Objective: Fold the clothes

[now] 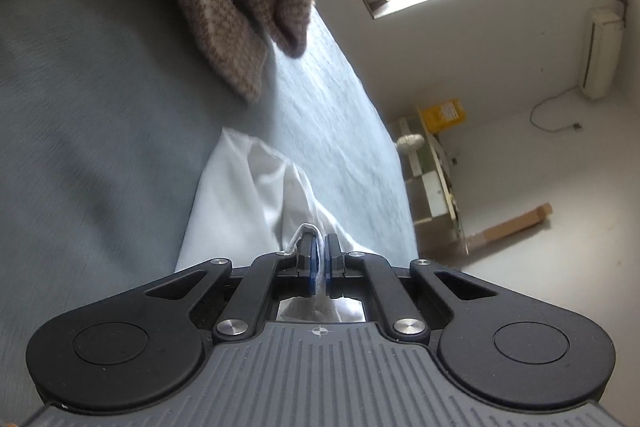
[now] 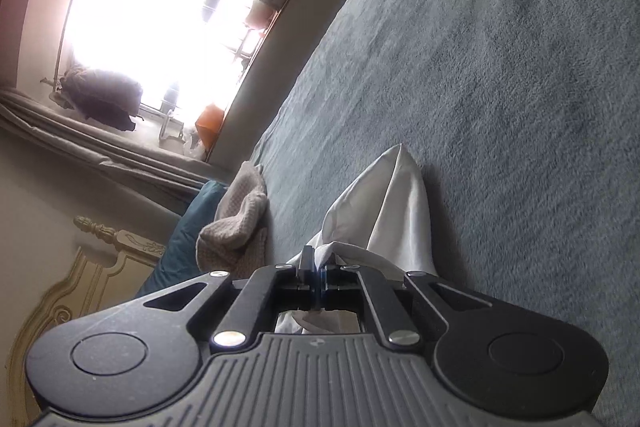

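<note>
Two claws, left claw (image 1: 319, 247), right claw (image 2: 319, 261), pinching white garment (image 1: 244, 187)

A bed (image 2: 500, 75) with a grey-blue textured cover fills much of both views. Beyond it, a large window (image 2: 160, 7) with bars floods the room with glare; dark bundles sit on its sill. The walls (image 1: 460, 59) are plain and pale, with a white air-conditioning unit (image 1: 602, 53) mounted on one and a cord trailing from it. A cream carved headboard (image 2: 100, 267) stands beside a teal pillow (image 2: 188, 227). A yellow crate (image 1: 444, 113) rests on a checkered stand.
</note>
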Demonstrator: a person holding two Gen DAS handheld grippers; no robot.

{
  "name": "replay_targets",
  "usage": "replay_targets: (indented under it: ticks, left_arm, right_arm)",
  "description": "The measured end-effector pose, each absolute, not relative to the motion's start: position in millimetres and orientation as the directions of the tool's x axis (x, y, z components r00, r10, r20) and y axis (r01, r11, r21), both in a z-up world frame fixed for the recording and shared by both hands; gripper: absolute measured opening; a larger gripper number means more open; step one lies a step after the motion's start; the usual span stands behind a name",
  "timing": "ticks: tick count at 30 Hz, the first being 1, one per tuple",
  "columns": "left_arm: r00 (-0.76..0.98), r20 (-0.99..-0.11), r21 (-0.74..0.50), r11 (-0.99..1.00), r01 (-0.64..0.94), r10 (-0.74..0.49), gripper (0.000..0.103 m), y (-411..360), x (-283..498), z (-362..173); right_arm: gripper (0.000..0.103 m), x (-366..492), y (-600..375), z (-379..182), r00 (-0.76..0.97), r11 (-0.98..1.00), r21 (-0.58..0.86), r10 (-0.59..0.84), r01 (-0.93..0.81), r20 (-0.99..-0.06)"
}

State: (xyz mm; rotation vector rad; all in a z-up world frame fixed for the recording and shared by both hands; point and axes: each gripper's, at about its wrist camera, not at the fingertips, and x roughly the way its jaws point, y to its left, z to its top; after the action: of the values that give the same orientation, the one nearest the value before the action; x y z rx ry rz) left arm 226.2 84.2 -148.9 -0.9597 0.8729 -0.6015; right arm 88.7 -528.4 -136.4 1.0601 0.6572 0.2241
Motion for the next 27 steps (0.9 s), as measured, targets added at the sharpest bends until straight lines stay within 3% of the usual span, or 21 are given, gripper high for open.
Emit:
replay_targets:
  ticks: [6,7,8,12,15,19,22,24,27]
  left_arm:
    - [0.577,-0.4,-0.9,0.423,-0.103,-0.712,0.005,86,273,-180]
    - [0.578,-0.399,-0.908,0.397,-0.138,-0.712,0.01,89,275,-188]
    - [0.581,-0.389,-0.917,0.363,-0.168,-0.715,0.021,92,277,-196]
    - [0.651,-0.334,-0.941,0.28,-0.189,-0.682,0.031,112,268,-206]
    - [0.672,-0.326,-0.943,0.284,-0.176,-0.665,0.031,124,260,-201]
    - [0.673,-0.366,-0.901,0.426,-0.082,-0.643,0.031,131,241,-170]
    - [0.656,-0.398,-0.806,0.586,0.085,-0.641,0.031,121,212,-136]
    - [0.636,-0.421,-0.709,0.672,0.214,-0.647,0.031,107,186,-112]
    - [0.602,-0.474,-0.492,0.76,0.425,-0.643,0.031,70,141,-95]
  right_arm:
    - [0.004,139,-553,-176,0.837,0.345,0.907,0.398,0.242,-0.375]
    - [0.005,143,-557,-189,0.838,0.287,0.916,0.392,0.28,-0.379]
    - [0.008,146,-561,-204,0.838,0.22,0.923,0.393,0.315,-0.379]
    - [0.03,143,-566,-231,0.853,0.14,0.927,0.363,0.347,-0.375]
    - [0.036,135,-569,-231,0.875,0.149,0.939,0.342,0.31,-0.343]
    - [0.037,119,-569,-205,0.911,0.265,0.936,0.278,0.233,-0.305]
    - [0.037,114,-553,-170,0.912,0.413,0.9,0.298,0.142,-0.281]
    - [0.036,123,-523,-143,0.865,0.564,0.823,0.381,0.063,-0.327]
    - [0.032,140,-443,-111,0.73,0.8,0.586,0.475,-0.126,-0.491]
